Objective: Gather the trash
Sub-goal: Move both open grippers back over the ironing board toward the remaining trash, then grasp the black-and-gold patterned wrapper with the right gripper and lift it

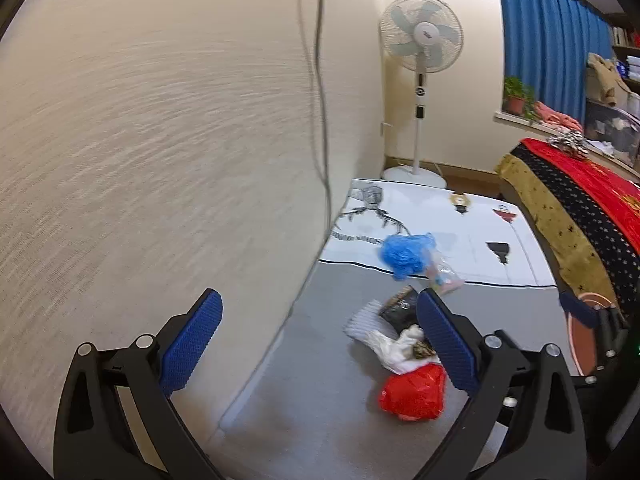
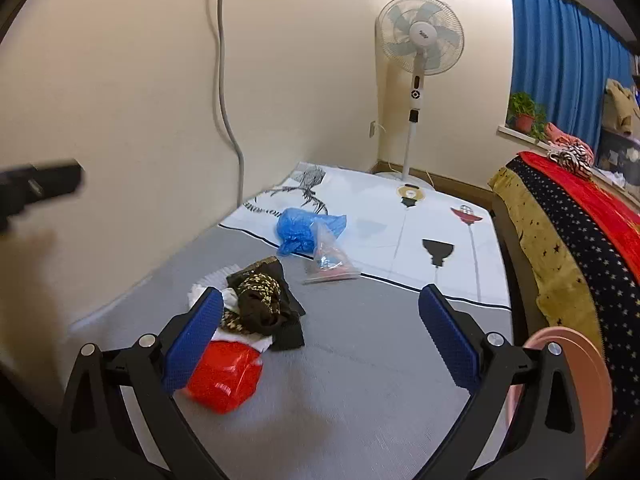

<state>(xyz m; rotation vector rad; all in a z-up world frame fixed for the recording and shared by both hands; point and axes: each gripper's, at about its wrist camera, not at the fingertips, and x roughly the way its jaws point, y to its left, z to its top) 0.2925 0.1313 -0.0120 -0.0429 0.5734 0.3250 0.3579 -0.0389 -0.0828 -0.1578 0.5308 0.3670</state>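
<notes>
- Left wrist view: the left gripper [image 1: 318,340] hangs with its jaws spread wide and nothing between them, aimed mostly at the wall [image 1: 160,120], which fills the 9 to 12 o'clock side and is smeared with blur.
- The trash sits on the grey mat [image 1: 320,400] at about 4 o'clock: a red plastic bag [image 1: 414,394] nearest, a white wrapper [image 1: 384,340] just beyond it, and a blue plastic bag [image 1: 406,254] further off at 2 o'clock.
- At the 3 o'clock edge part of the right gripper shows in front of a pink-rimmed bin.
- Right wrist view: the right gripper [image 2: 320,338] is likewise released and empty. The red bag lies at 7 o'clock, touching the inner face of its left finger [image 2: 194,344]; a dark patterned wrapper [image 2: 260,304] rests just above it.
- Only this view shows clearly the clear packet [image 2: 330,262] beside the blue bag and the pink bin [image 2: 568,384] at 4 o'clock.
- Judgement: this is the approach step, nothing collected yet. The next move likely calls for lowering onto the red bag and pinching its crinkled top.
</notes>
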